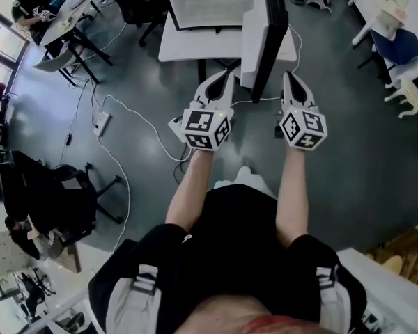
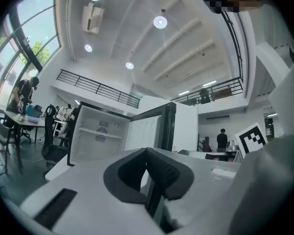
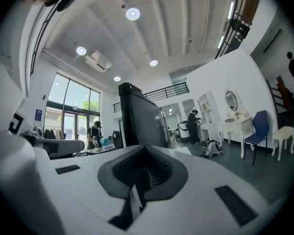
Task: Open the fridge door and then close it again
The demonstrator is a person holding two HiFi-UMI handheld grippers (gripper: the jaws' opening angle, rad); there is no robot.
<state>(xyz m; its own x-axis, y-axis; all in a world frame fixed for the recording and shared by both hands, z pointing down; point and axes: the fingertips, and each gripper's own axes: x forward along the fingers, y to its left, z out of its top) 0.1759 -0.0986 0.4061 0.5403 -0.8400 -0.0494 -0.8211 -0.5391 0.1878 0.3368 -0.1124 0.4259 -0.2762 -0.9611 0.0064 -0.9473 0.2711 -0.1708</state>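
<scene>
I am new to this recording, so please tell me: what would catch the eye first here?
The open fridge door stands edge-on at the top centre of the head view, with the white inside of the fridge to its left. Just below, the left gripper and the right gripper point towards it from either side, both shut and empty.

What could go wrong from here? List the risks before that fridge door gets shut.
1. The left hand-held gripper sits on the inner side of the open door; swinging it shut could trap it against the fridge.
2. Both hand-held grippers are shut and empty; the right hand-held gripper can only push, and may slip off the door's edge.
3. A cable trails across the floor near the feet: a trip risk.
</scene>
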